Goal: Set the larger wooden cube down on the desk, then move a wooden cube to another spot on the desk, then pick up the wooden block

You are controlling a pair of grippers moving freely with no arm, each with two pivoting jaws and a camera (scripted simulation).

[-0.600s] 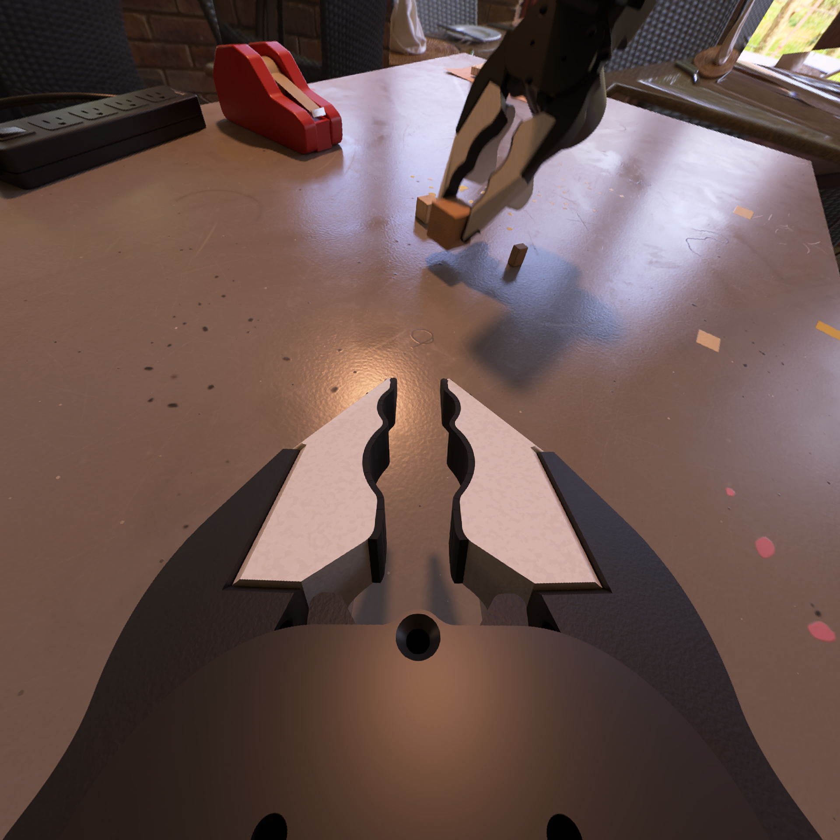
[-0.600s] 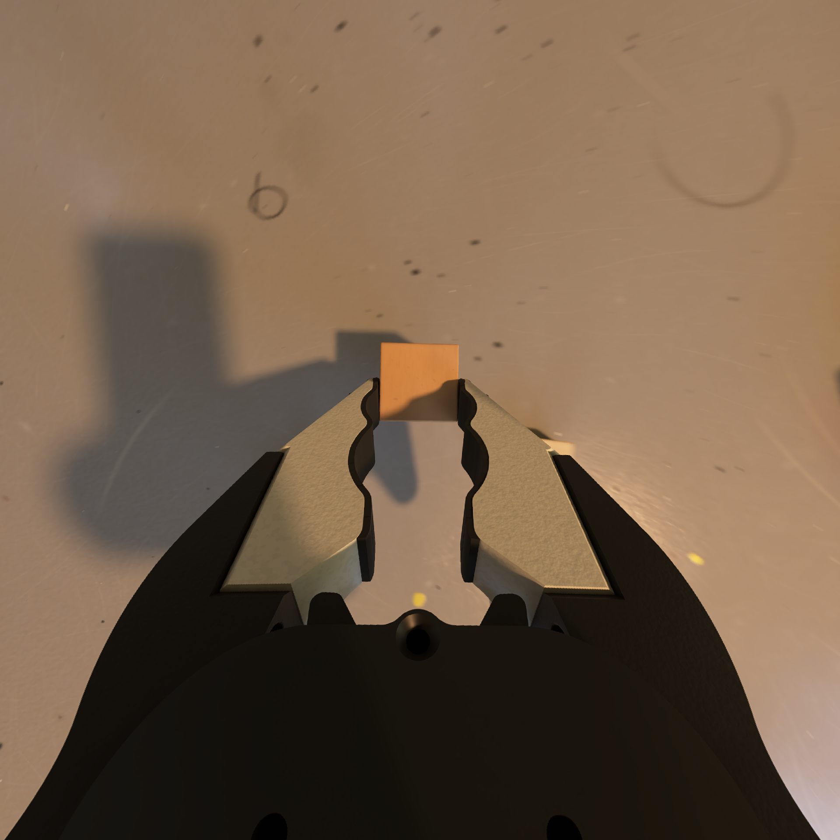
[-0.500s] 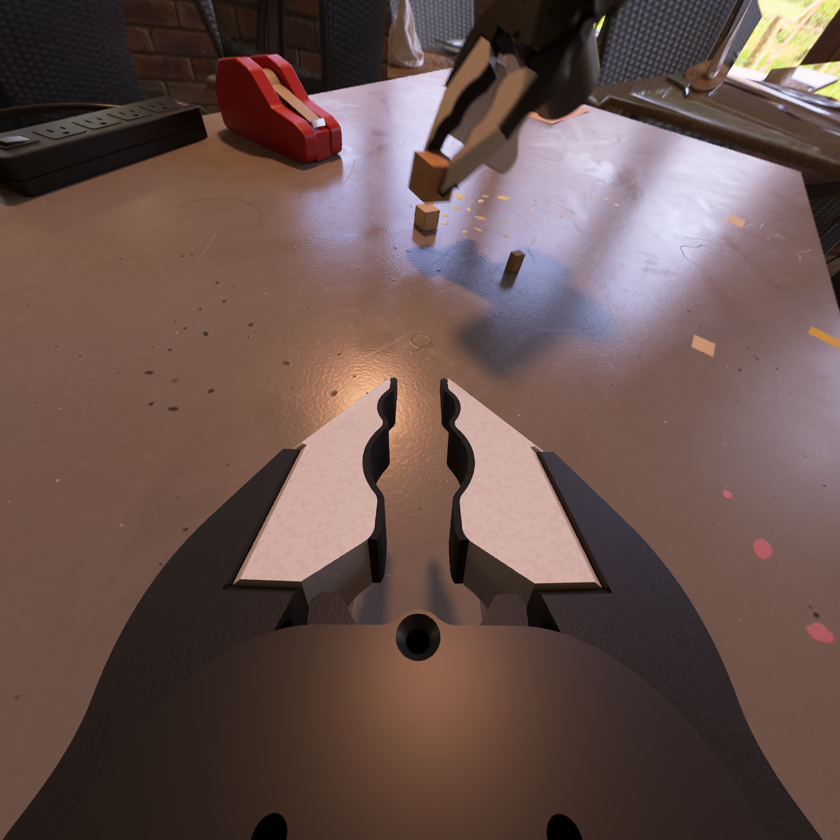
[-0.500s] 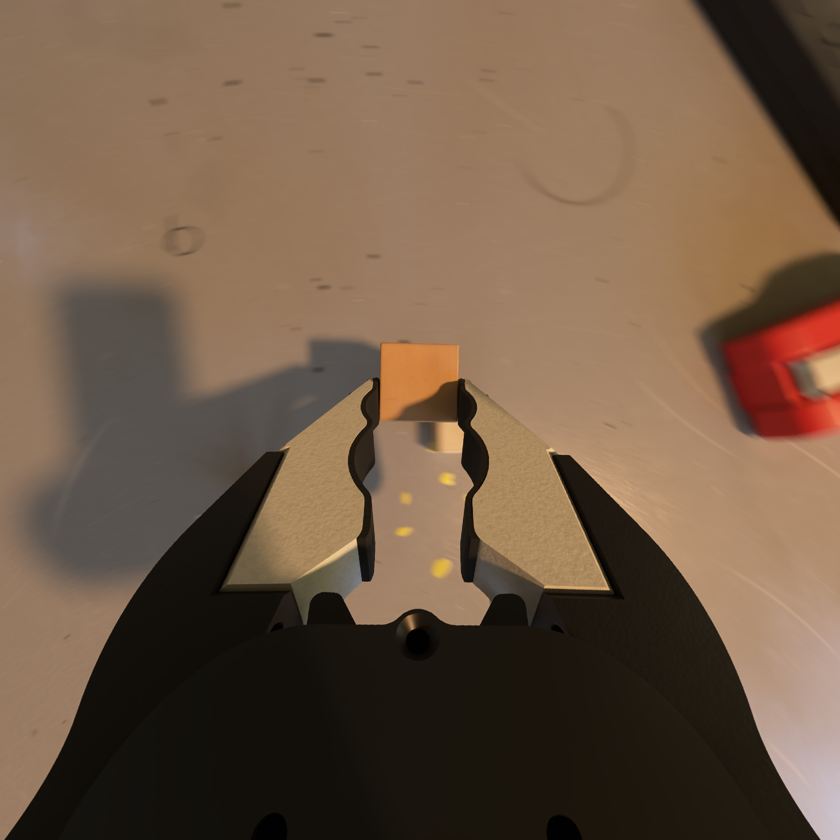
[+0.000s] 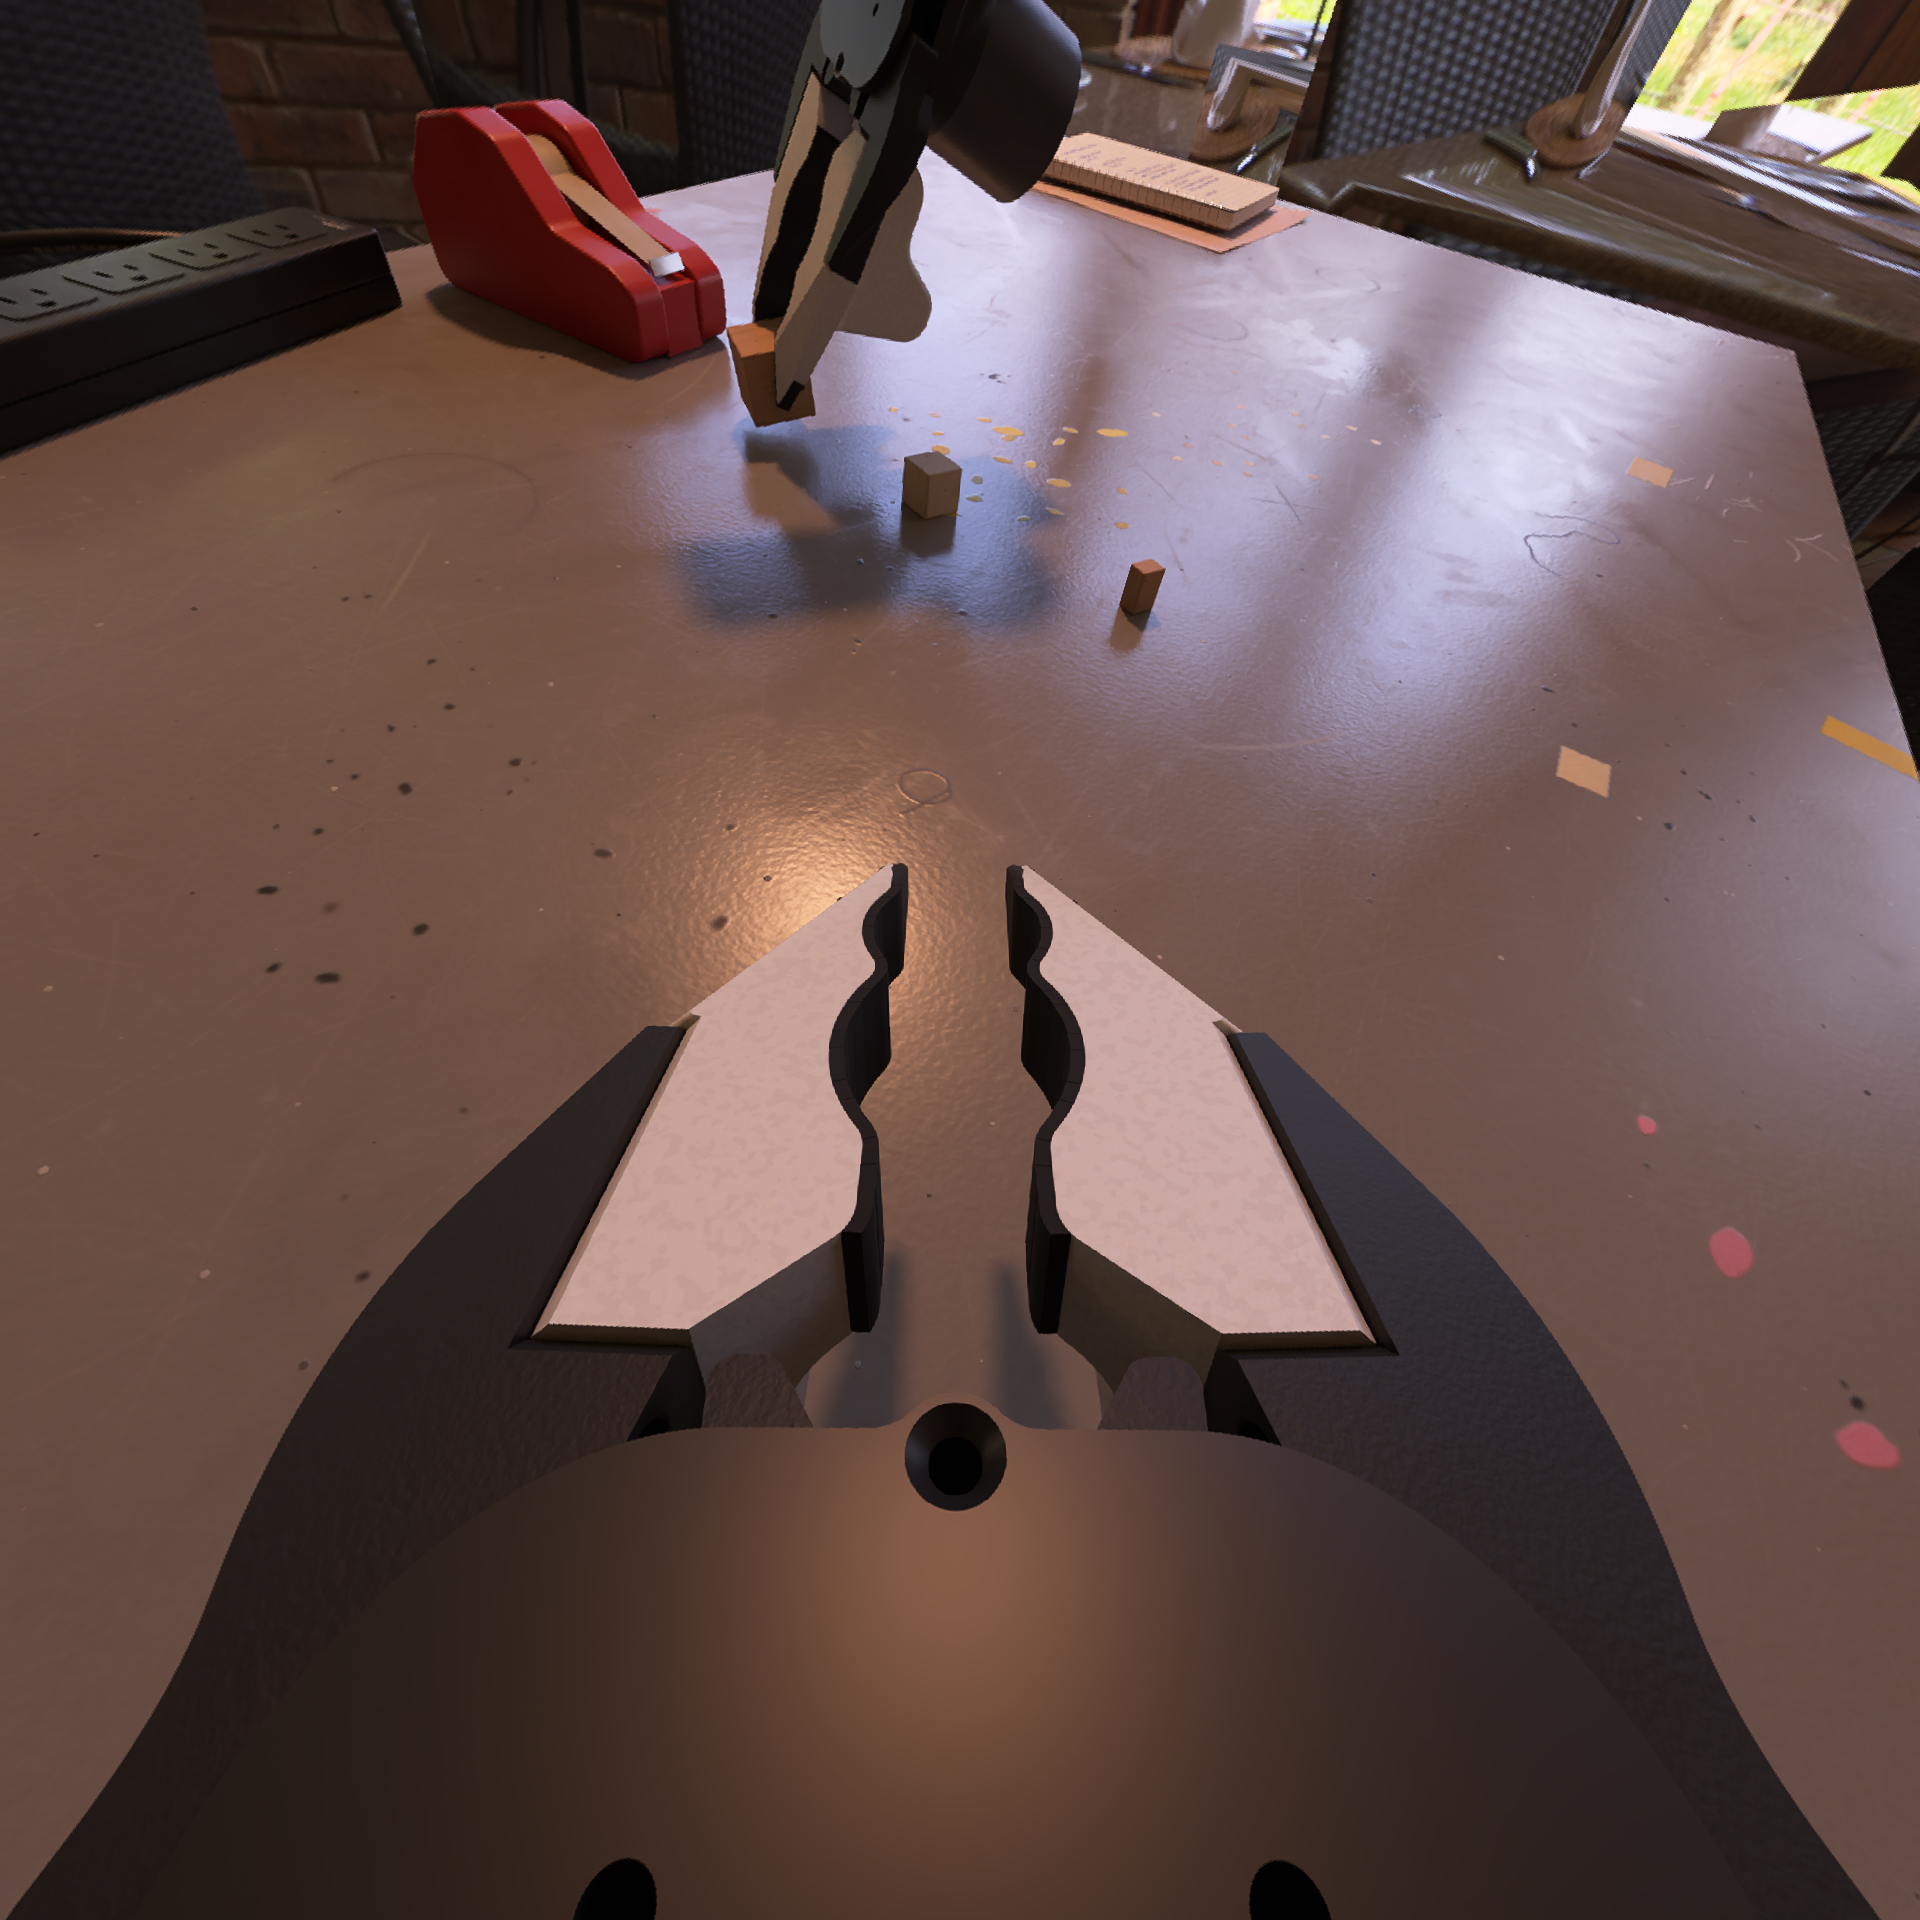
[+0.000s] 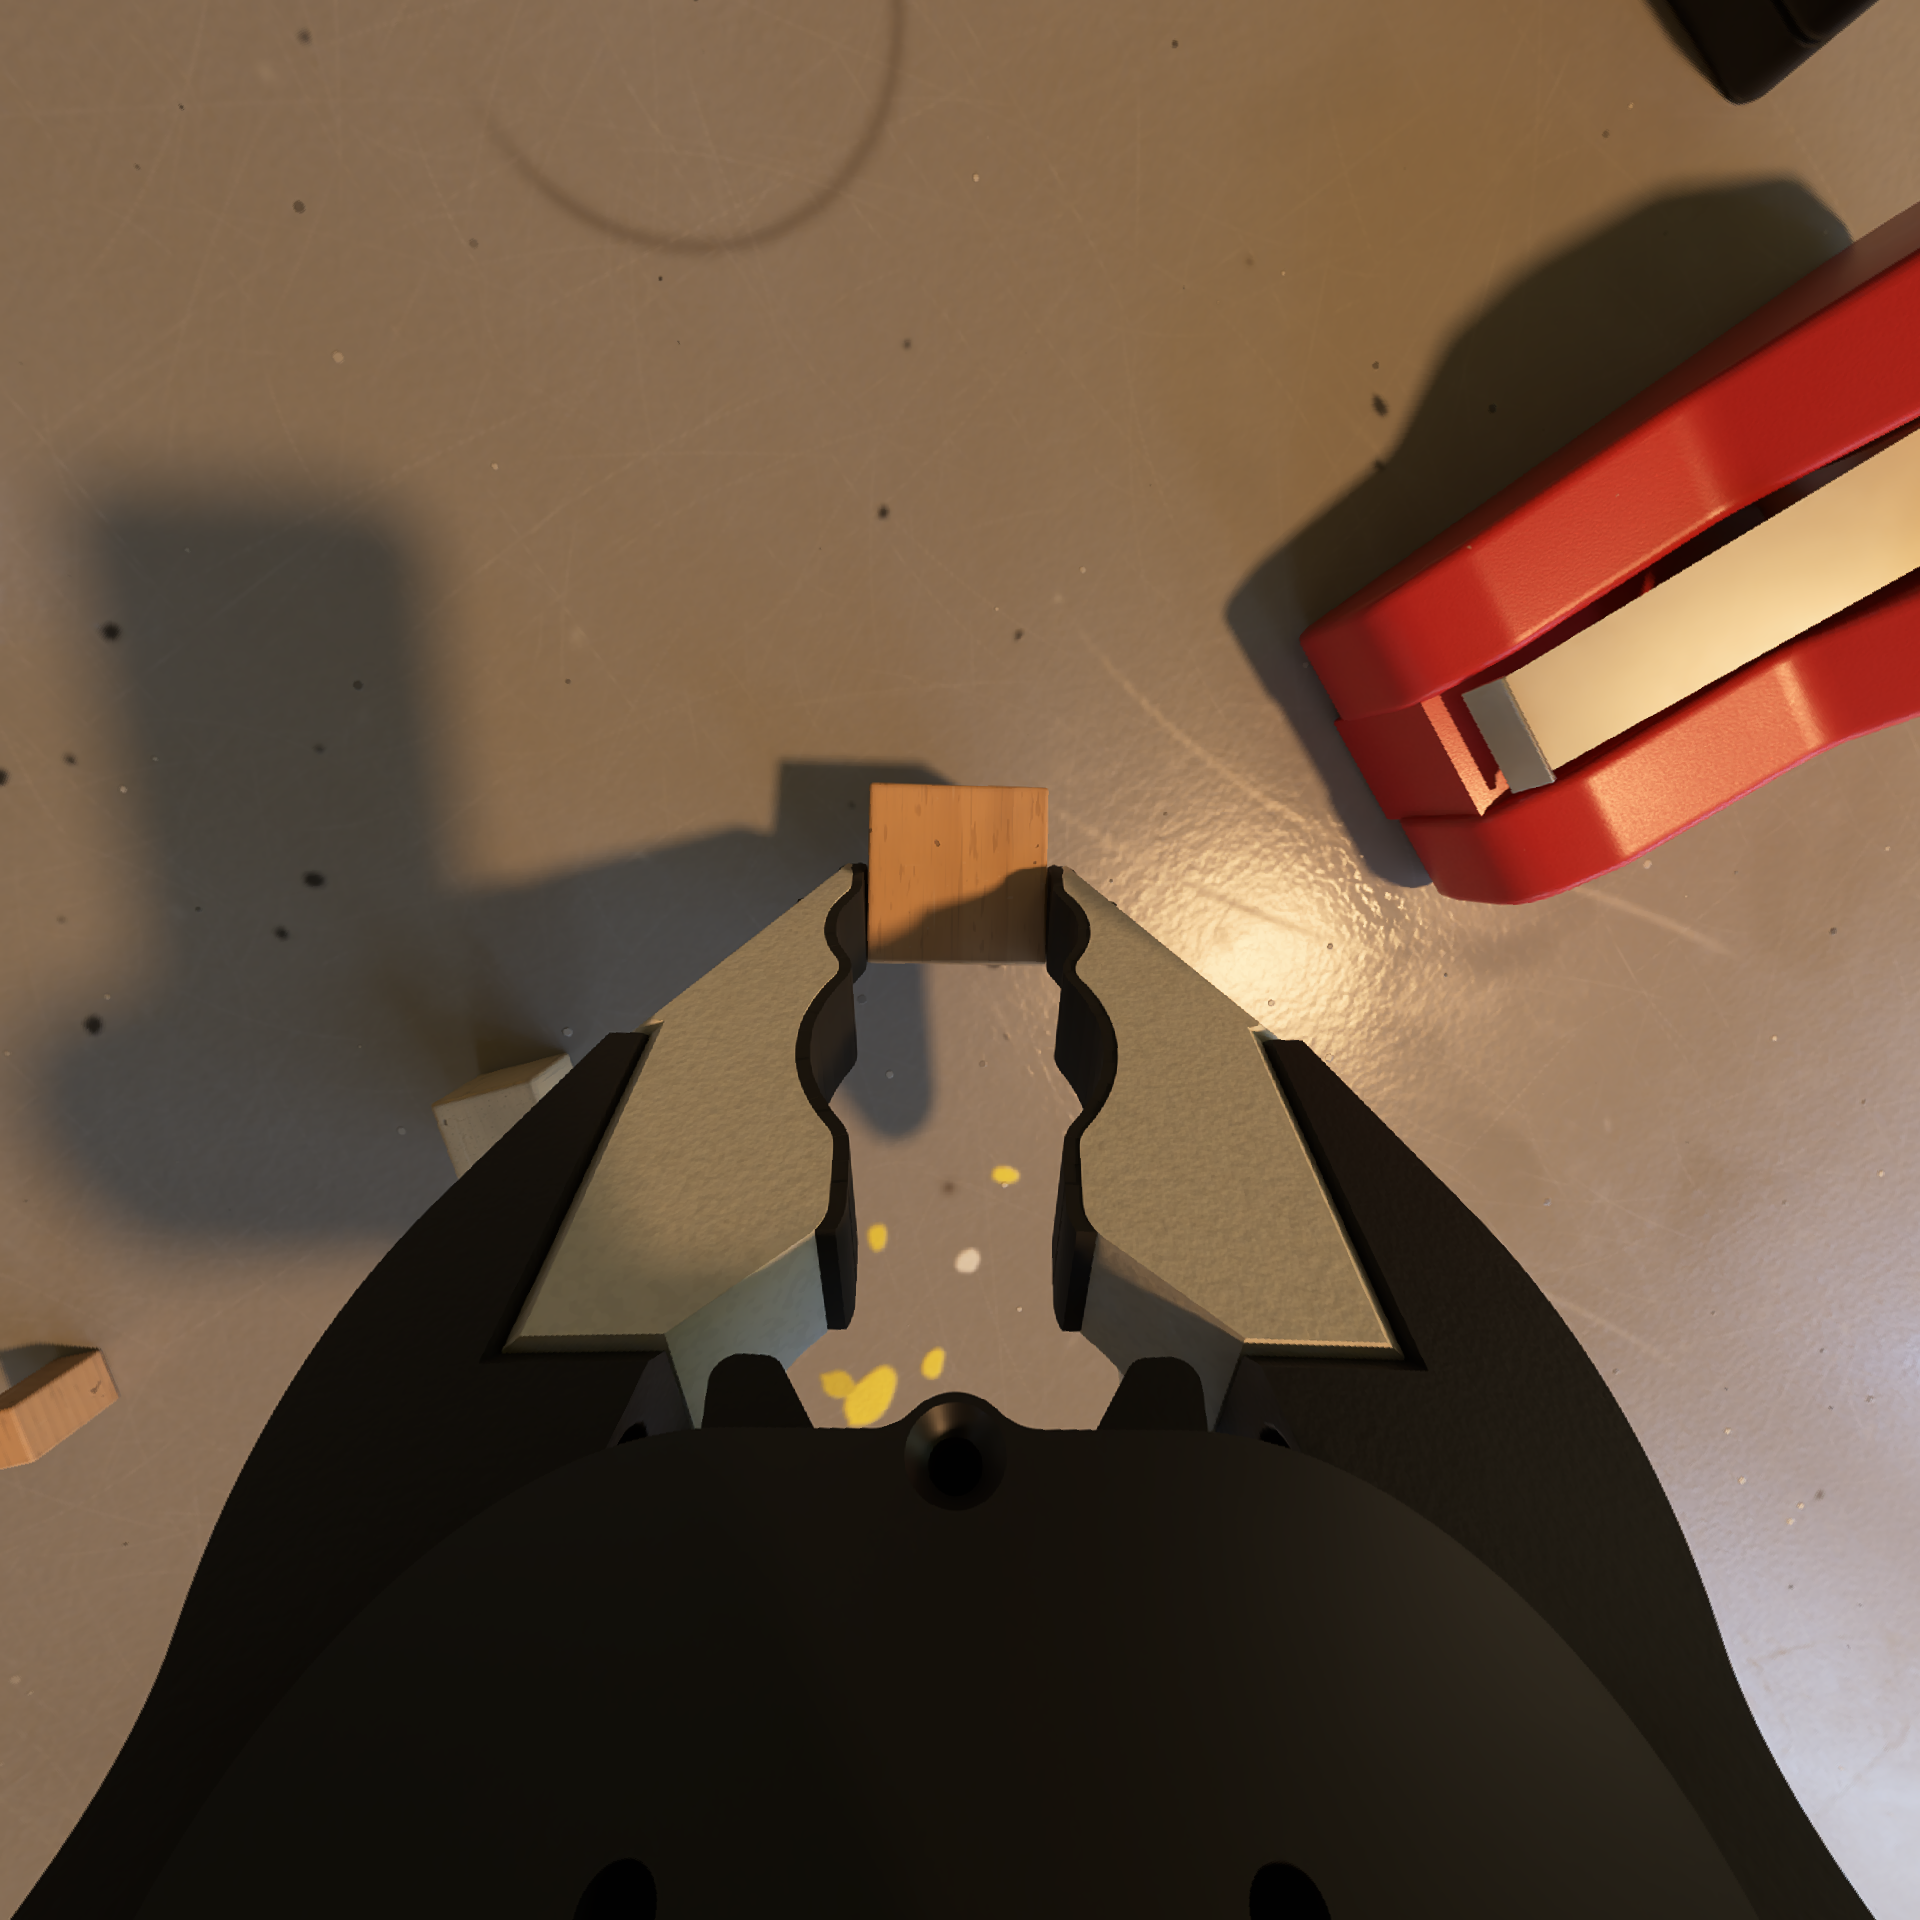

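My right gripper [image 6: 956, 914] is shut on the larger wooden cube [image 6: 956, 836] and holds it just above the desk [image 6: 727, 520], next to the red tape dispenser. In the left wrist view the held cube [image 5: 756, 366] hangs over its shadow. The smaller wooden cube [image 5: 930, 483] stands on the desk to the right of it; in the right wrist view it [image 6: 488, 1107] is partly hidden behind my left finger. The small wooden block [image 5: 1141, 587] stands upright farther right and also shows in the right wrist view [image 6: 52, 1403]. My left gripper [image 5: 956, 883] is empty with its jaws slightly apart, low over the near desk.
A red tape dispenser [image 5: 561, 234] stands at the back left, close to the held cube, and also shows in the right wrist view [image 6: 1662, 675]. A black power strip [image 5: 177, 301] lies at the far left. A notepad [image 5: 1153, 192] lies at the back edge. Paint specks dot the desk.
My right gripper lifted the larger cube away from beside the smaller cube, carried it left toward the tape dispenser and lowered it. My left gripper has stayed in place.
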